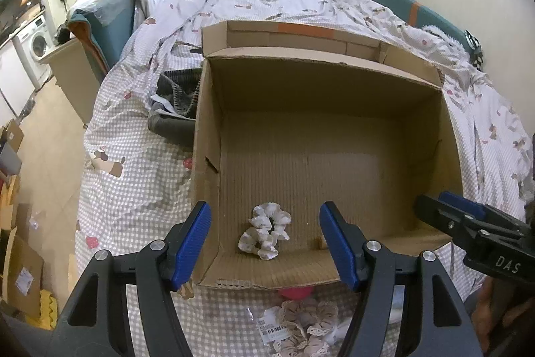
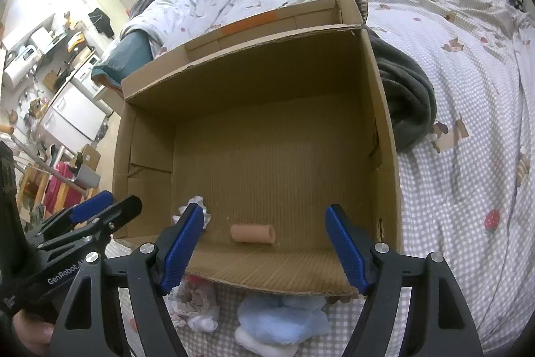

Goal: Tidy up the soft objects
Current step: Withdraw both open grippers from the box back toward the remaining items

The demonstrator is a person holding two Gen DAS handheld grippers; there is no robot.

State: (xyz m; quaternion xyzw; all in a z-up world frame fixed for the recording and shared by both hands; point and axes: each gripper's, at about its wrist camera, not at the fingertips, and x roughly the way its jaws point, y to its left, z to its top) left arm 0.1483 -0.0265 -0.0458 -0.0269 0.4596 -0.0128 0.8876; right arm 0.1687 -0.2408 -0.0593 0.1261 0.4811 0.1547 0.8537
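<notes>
Left wrist view shows my left gripper (image 1: 264, 245) wide and empty, white frilly scrunchie (image 1: 265, 231) already inside brown cardboard box (image 1: 334, 72), beige lace scrunchies (image 1: 307, 327) left outside.

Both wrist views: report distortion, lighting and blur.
Left wrist: strong fisheye bending, dark corners; the cardboard box and white scrunchie look sharp, evenly lit. Right wrist: same bending, bright glare upper left, tan roll slightly soft.

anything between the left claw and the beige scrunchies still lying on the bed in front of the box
Nothing visible blocks them. The beige scrunchies lie on the checked bedspread just outside the near wall of the cardboard box, below the open left claw. A barcode tag lies against them, and the white scrunchie is already inside.
</notes>
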